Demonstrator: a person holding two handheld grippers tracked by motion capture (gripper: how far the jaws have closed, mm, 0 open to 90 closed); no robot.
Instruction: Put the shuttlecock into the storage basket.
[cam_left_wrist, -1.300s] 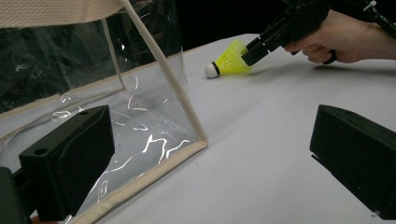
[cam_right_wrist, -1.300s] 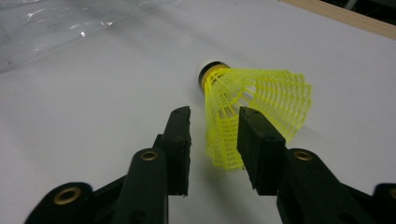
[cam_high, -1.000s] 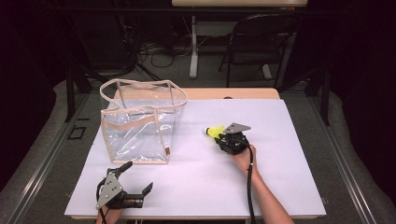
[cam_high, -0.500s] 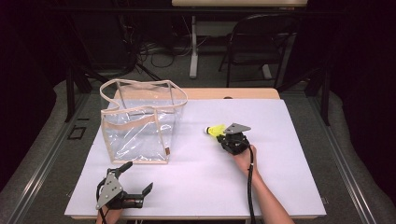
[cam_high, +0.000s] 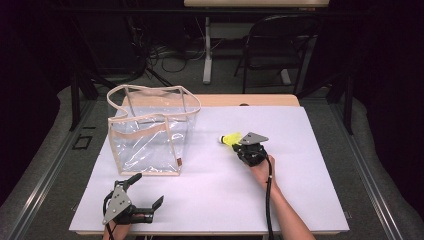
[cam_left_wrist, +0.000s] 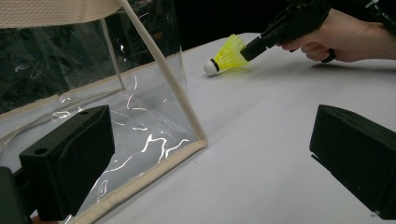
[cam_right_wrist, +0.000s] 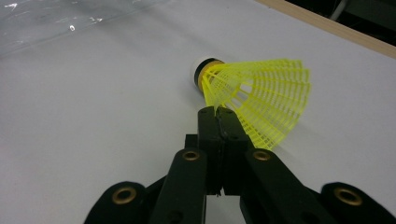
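Right tongs (cam_right_wrist: 217, 116) clamp the yellow shuttlecock (cam_right_wrist: 254, 98); left tongs (cam_left_wrist: 210, 154) gape wide, empty.

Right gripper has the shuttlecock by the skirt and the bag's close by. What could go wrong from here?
1. The right gripper pinches only the edge of the shuttlecock and its thin mesh skirt; it may slip out or deform.
2. The clear bag stands unheld, with the left gripper open beside it; a knock on its soft rim could tip or shift it.

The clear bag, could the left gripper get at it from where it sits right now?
Probably yes: the left gripper is open beside the clear bag's near corner, with bare table between them.
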